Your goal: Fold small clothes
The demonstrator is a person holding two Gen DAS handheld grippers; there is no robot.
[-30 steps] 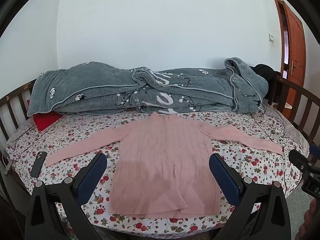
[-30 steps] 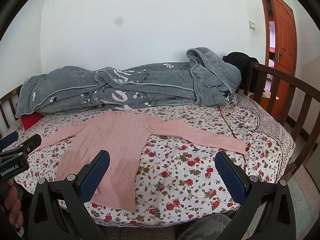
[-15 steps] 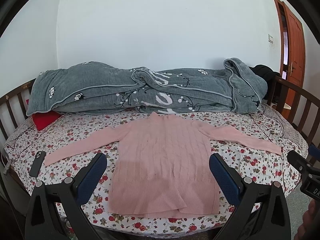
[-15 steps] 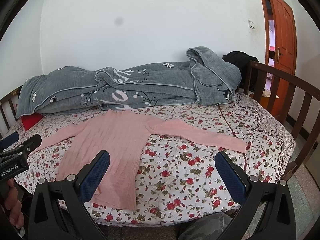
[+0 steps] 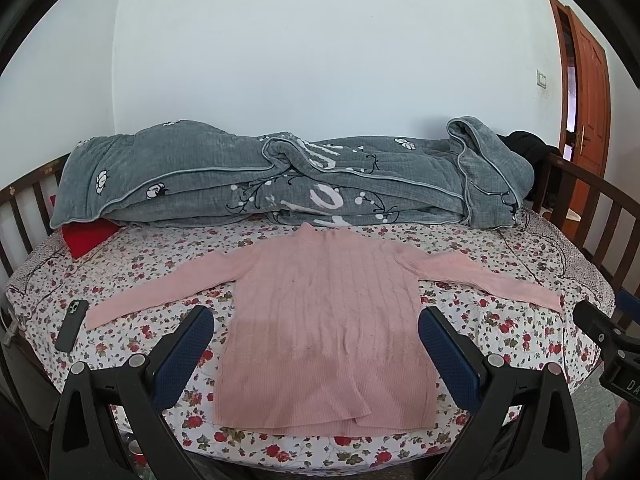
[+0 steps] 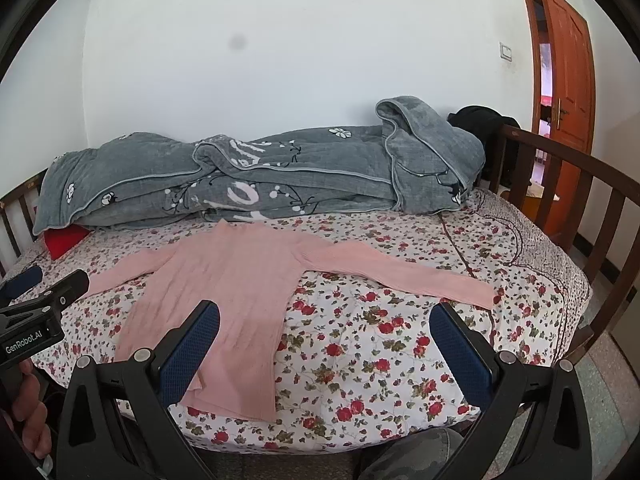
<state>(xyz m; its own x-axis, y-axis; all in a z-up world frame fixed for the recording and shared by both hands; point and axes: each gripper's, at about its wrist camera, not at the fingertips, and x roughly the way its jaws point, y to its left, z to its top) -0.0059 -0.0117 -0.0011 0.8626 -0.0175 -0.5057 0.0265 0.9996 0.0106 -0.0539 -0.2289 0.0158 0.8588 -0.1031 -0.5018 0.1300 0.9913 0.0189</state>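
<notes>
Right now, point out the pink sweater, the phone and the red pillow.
pink sweater (image 5: 324,320), left wrist view, middle of its body.
phone (image 5: 72,325), left wrist view, middle of its back.
red pillow (image 5: 86,236), left wrist view, exposed corner.

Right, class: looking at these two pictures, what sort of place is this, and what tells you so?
Most likely a home bedroom: a bed with a red-flowered sheet, a rolled grey flowered quilt along the wall, and an orange-brown wooden door.

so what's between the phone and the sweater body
The sweater's left sleeve lies there on flowered sheet, its cuff beside the phone, in the left wrist view.
</notes>
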